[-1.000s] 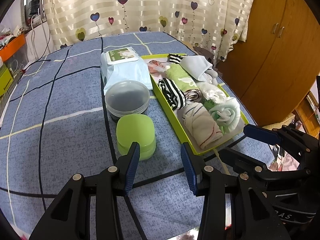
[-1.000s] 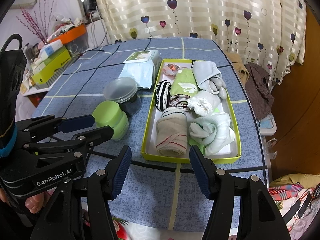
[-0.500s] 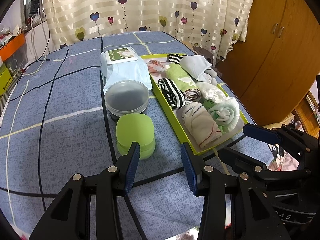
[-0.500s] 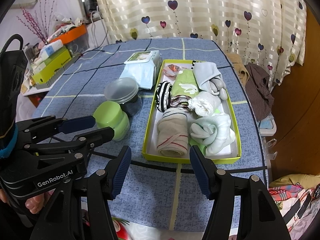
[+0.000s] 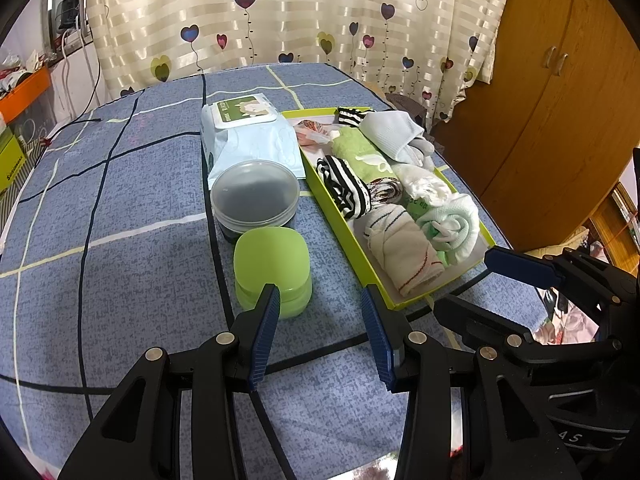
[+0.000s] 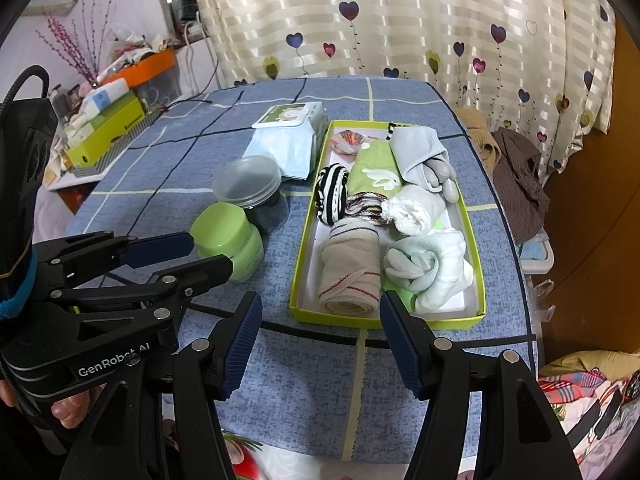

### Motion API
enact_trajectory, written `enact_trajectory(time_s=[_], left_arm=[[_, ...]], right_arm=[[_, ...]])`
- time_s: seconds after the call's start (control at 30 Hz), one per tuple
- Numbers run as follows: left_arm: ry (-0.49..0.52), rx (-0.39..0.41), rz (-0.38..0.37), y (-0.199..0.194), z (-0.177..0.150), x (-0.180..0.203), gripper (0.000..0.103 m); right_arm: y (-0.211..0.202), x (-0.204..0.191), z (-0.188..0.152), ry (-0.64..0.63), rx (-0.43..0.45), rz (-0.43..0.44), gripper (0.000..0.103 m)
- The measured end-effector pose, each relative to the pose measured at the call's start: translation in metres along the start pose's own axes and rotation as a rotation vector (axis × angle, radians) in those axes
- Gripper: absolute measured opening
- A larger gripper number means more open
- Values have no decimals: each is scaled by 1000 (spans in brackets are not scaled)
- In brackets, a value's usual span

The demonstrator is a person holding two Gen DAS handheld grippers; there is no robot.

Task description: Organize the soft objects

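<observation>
Two grippers hover above a blue checked table (image 6: 208, 160), each with jaws apart and holding nothing. On the right of the table lies a yellow-green tray (image 6: 304, 240), where rolled socks and cloths (image 6: 352, 272) are packed side by side, apparently so each stays visible and compact. To its left stand a wipes pack (image 5: 248, 136), a clear lidded tub (image 5: 256, 192) and a green jar (image 5: 272, 264), probably set aside as hard items. Left gripper (image 5: 320, 320) sits near the jar; right gripper (image 6: 320, 320) faces the tray's near end.
</observation>
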State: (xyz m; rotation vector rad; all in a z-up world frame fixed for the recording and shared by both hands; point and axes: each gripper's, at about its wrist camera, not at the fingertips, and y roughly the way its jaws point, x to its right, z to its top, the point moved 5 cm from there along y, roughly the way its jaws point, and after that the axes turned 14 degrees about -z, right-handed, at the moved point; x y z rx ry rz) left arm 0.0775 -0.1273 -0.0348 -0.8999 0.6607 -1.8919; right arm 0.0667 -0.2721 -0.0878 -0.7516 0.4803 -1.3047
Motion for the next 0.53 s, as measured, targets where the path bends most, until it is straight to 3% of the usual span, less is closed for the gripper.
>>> enact_trajectory(time_s=[0.53], left_arm=[[7, 1, -15, 0, 0, 1, 44]], right_arm=[[1, -3, 1, 3, 1, 0, 62]])
